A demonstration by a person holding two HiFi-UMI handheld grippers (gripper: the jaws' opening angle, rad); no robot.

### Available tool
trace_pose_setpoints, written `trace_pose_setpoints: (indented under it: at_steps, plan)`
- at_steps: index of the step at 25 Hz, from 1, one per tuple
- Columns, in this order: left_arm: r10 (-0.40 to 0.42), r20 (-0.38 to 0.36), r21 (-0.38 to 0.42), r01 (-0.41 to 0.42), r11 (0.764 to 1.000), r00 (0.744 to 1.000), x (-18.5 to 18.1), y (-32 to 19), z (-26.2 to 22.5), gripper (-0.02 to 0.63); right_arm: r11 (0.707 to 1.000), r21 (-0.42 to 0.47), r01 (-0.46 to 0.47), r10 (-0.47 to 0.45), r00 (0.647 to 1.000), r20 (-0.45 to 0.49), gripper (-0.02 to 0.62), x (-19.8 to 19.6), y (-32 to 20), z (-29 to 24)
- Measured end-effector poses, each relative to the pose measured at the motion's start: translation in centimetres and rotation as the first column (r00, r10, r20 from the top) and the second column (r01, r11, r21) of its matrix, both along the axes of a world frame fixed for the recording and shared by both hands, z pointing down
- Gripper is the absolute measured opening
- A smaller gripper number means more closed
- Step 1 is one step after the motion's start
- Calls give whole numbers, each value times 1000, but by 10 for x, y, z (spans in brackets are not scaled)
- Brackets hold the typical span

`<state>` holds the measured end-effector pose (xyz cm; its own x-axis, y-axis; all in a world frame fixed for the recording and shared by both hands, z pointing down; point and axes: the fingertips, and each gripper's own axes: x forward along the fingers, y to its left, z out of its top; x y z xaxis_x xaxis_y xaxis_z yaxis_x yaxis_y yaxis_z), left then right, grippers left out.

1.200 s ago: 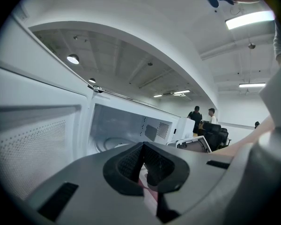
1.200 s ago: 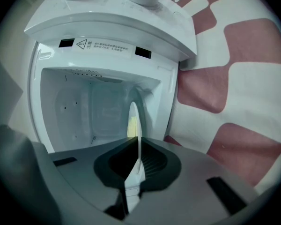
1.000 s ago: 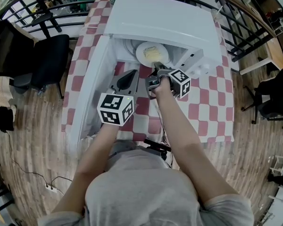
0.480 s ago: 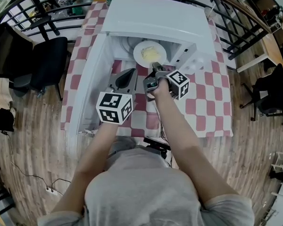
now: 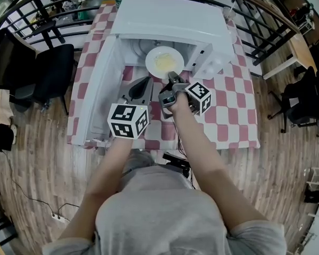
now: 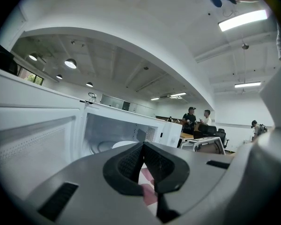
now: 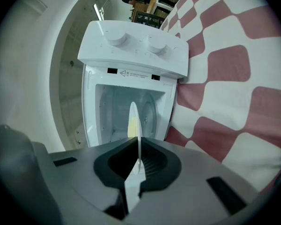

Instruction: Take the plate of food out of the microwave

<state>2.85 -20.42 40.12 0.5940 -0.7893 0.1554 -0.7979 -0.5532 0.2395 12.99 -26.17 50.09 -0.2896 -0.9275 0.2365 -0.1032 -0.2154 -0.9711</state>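
The right tongs [image 5: 171, 77] are clenched on the near rim of the white plate [image 5: 158, 57]. The plate is at the open mouth of the microwave [image 5: 170, 15], with pale yellow food [image 5: 166, 62] on it. From those tongs the plate lies at 12 o'clock. The left tongs [image 5: 144, 85] are clenched on nothing, just beside the right ones at 9 o'clock, above the red-checked worktop [image 5: 228, 116]. The microwave door [image 5: 95, 100] stands open at 9 o'clock of the cavity.

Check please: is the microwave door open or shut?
Open. The door stands swung out to the left, and the plate shows at the uncovered opening of the microwave.
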Motion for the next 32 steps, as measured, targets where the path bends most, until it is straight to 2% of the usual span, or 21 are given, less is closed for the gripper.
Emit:
trace_pose_setpoints:
  at_steps: [15, 32]
  plan:
    - [3, 5, 5, -3, 1000, 1000, -3, 24, -7, 2, 999, 36, 25, -25, 1000, 9, 31, -3, 51, -24]
    - [5, 7, 24, -5, 1000, 1000, -7, 43, -10, 2, 996, 86, -11, 9, 1000, 18, 31, -13, 87, -48]
